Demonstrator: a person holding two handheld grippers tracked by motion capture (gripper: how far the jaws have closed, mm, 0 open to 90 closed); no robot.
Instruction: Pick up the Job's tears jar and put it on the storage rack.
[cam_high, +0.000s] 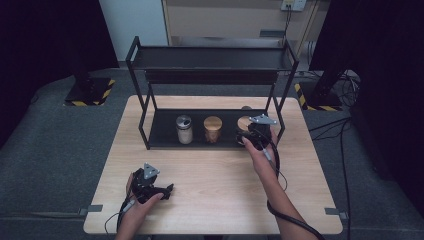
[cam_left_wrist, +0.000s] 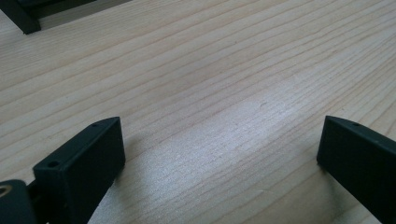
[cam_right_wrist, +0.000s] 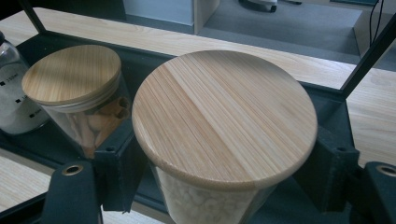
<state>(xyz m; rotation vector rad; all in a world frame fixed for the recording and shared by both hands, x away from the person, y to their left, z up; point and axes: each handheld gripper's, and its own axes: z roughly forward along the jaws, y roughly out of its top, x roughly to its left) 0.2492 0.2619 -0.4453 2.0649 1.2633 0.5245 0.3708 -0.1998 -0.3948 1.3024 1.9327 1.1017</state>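
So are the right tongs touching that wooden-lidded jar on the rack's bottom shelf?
Touching. In the right gripper view the right tongs stand either side of the jar, both black jaws pressed against its glass just under the wooden lid.

**Colours and grain**

Pale wood surface (cam_high: 215, 170), fine straight grain, brighter sheen near centre of the left gripper view. Black metal rack (cam_high: 212, 75) with dark tray. Light bamboo lid (cam_right_wrist: 224, 116) in striped blond and tan bands, over clear jar of white pieces. Second bamboo lid (cam_right_wrist: 71, 73), upper left, above brownish contents. Silver-capped jar (cam_high: 184, 129), whitish fill. Matte black fingers (cam_left_wrist: 88, 161). Grey carpet (cam_high: 55, 145); yellow-black hazard stripes (cam_high: 107, 90).
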